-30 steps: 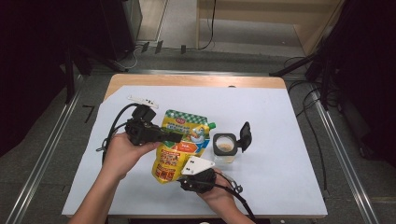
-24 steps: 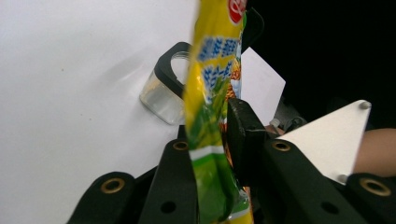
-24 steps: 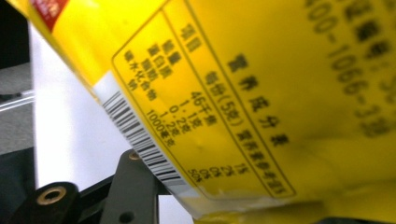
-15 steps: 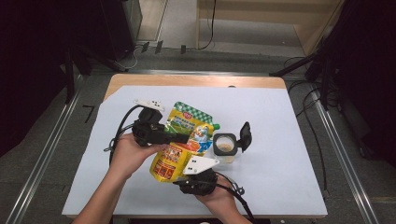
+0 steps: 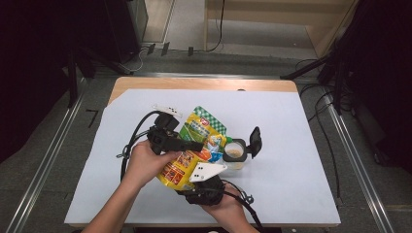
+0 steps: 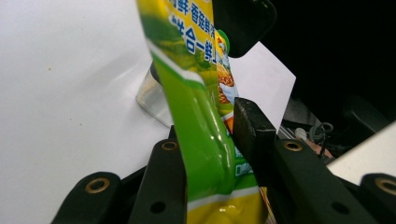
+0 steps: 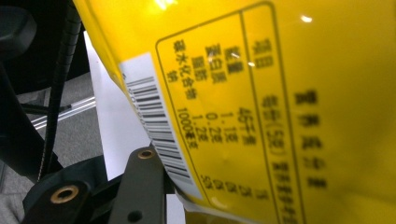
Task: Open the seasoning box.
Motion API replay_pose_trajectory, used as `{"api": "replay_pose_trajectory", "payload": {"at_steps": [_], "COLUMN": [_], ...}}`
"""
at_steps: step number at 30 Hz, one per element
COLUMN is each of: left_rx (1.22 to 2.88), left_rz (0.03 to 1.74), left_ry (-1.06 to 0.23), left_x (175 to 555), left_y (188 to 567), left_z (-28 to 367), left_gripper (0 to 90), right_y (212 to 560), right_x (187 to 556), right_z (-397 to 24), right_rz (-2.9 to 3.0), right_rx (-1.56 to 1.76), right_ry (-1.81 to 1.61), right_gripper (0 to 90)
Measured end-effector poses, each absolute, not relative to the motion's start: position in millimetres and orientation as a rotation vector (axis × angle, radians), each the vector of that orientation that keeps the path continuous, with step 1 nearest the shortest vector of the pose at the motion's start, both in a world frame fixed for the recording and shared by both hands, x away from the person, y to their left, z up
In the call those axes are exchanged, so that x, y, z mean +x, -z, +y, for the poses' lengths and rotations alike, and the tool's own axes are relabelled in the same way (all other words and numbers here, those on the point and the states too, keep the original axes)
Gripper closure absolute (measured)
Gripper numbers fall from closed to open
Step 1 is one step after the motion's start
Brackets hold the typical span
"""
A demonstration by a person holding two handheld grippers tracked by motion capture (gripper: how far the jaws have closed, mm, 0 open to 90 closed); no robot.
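A yellow and green food pouch (image 5: 204,125) is held tilted above the white sheet between both grippers. My left gripper (image 5: 194,144) comes in from the left; its jaws have just been opening, and the pouch (image 6: 196,93) still sits between its pads (image 6: 247,126), touching them. From below, my right gripper (image 5: 197,182) holds the pouch's yellow bottom (image 7: 280,93); its jaws have just been closing, and one finger (image 7: 140,186) lies against the barcode edge. A clear container (image 5: 235,155) with pale powder stands just right of the pouch, its black flip lid (image 5: 254,141) up.
The white sheet (image 5: 301,184) covers most of the wooden table (image 5: 204,83). A black cable (image 5: 133,141) loops left of the left gripper. Metal rails (image 5: 359,170) run along both sides of the table.
My left gripper has slid to the right along the pouch, toward the container. The pouch has tipped a little to the right. The right hand has stayed put.
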State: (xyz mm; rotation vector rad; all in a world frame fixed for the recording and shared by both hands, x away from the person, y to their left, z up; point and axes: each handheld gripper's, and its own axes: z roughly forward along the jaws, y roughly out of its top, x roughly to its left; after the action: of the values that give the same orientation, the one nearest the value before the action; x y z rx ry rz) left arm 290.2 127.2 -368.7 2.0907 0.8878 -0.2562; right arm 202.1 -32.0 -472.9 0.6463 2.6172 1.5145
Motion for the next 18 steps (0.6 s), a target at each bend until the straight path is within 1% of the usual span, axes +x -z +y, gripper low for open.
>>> {"api": "replay_pose_trajectory", "payload": {"at_steps": [14,18], "left_rx": [2.098,2.098], "left_rz": [0.936,0.951], "left_ry": [0.239,0.249], "left_x": [288.7,289.6], "left_y": [373.5,374.3], "left_z": [110.4,109.2], "left_gripper": [74.8,74.5], "right_y": [472.5,472.0], "right_x": [199.9,200.2], "right_z": [-28.2,-28.5], "right_rz": [2.612,2.612], "right_rx": [0.693,0.715], "right_ry": [-1.435,-1.433], "right_gripper": [63.1,65.4]}}
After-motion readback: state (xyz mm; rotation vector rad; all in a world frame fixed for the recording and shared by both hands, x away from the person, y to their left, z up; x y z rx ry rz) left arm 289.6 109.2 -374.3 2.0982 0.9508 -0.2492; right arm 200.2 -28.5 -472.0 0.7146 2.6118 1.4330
